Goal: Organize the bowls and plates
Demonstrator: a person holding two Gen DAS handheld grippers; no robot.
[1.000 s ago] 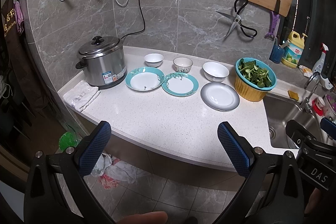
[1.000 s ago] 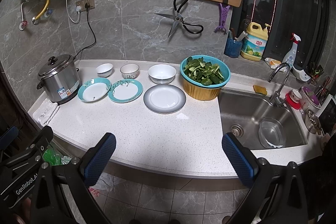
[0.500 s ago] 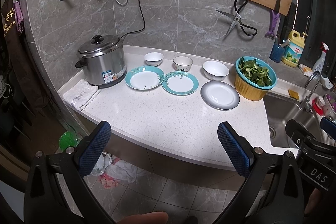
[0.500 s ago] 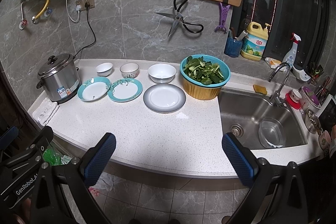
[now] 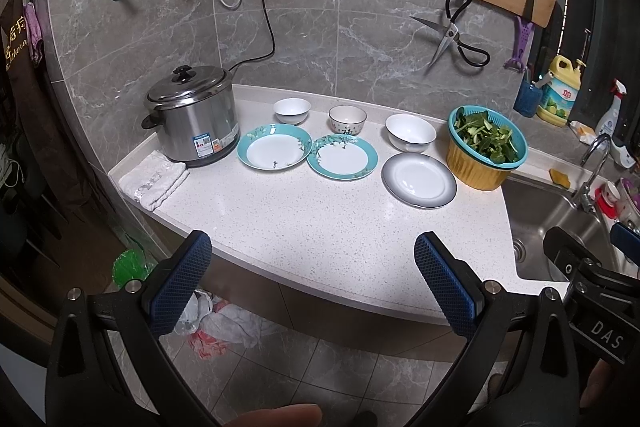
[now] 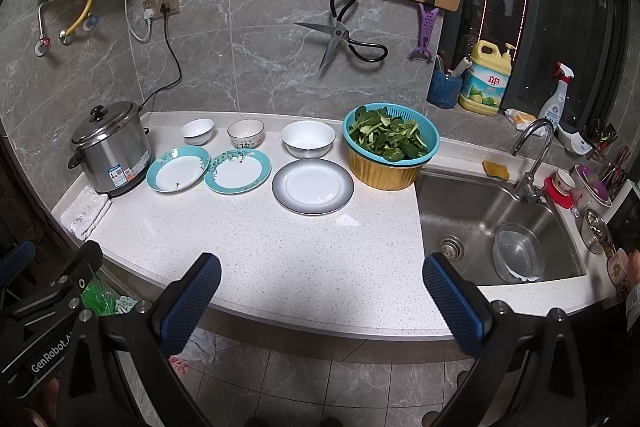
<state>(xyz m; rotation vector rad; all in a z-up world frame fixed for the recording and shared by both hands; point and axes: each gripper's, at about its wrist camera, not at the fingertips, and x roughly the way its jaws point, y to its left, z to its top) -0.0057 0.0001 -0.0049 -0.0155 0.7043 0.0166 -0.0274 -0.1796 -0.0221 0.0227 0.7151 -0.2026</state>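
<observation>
White counter (image 6: 304, 247) below; left gripper (image 5: 312, 279) and right gripper (image 6: 320, 295) gape wide (both empty).

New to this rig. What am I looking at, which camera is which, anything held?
There is no robot arm. A person carries one hand-held set of tongs in each hand, and each set has a fisheye camera looking forward along its two blue-padded fingers.

The left wrist view shows the left tongs; the right wrist view shows the right tongs. Both are open, hold nothing, and sit back from the counter's front edge.

On the white counter, from the left: a steel cooker, two teal-rimmed plates and a grey-rimmed plate. Three bowls stand behind them: a small white bowl, a patterned bowl and a larger white bowl. A basket of greens stands beside the sink.
</observation>
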